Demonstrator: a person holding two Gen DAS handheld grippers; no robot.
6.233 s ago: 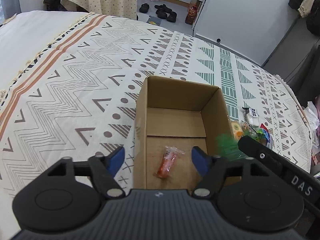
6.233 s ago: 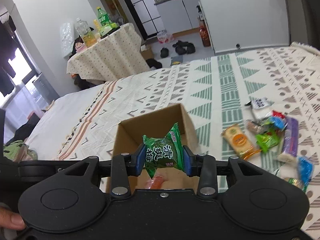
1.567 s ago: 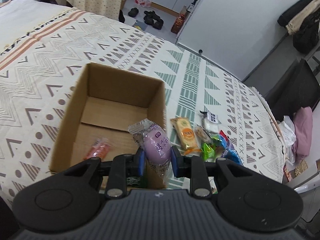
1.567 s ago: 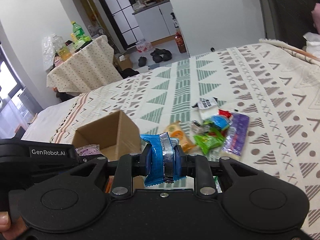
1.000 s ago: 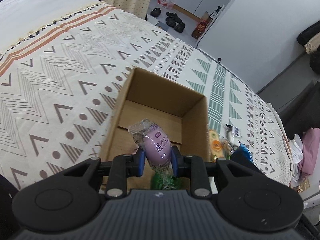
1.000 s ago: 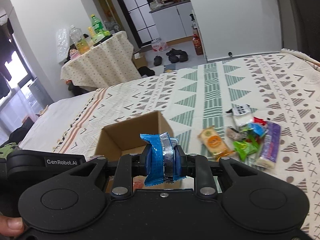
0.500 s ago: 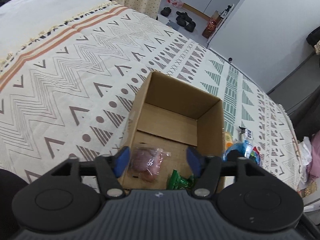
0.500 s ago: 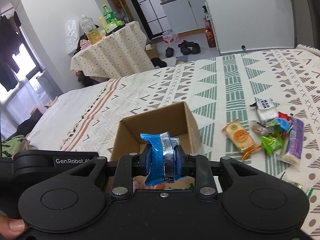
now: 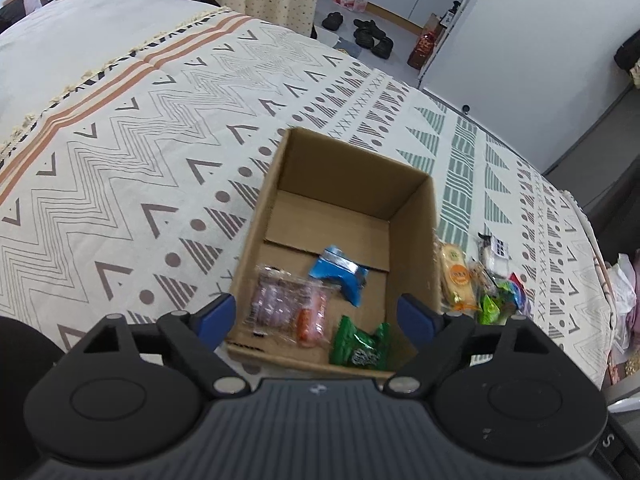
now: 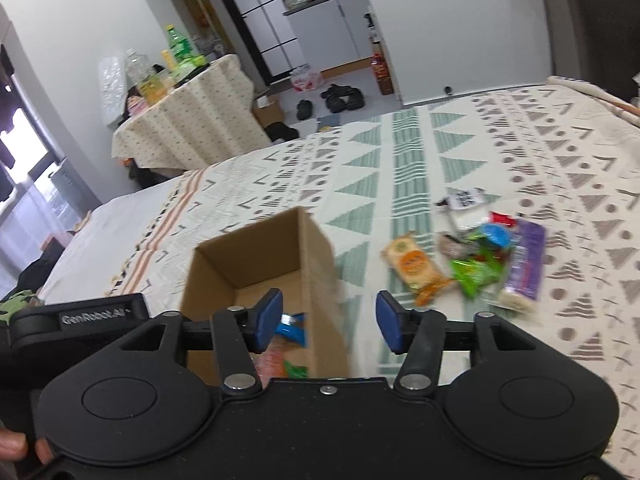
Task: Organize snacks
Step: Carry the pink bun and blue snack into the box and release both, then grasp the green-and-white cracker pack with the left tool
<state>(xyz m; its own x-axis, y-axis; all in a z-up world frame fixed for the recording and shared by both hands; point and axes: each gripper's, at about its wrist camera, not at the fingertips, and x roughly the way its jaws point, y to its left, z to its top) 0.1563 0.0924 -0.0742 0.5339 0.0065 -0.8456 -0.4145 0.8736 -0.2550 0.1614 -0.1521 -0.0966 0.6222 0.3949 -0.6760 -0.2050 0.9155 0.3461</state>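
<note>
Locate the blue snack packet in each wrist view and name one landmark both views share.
Left wrist: the blue snack packet lies on the cardboard box floor, mid-picture, beyond the purple packet.
Right wrist: the blue snack packet shows inside the box, just right of the left pad.
Shared landmark: the orange packet beside the box.

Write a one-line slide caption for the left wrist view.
Four snacks lie in the cardboard box; empty jaws opening above.

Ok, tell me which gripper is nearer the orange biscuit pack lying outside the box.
Right. The right gripper hangs beside the orange biscuit pack, jaws opening, empty. The left gripper sits over the box.
</note>
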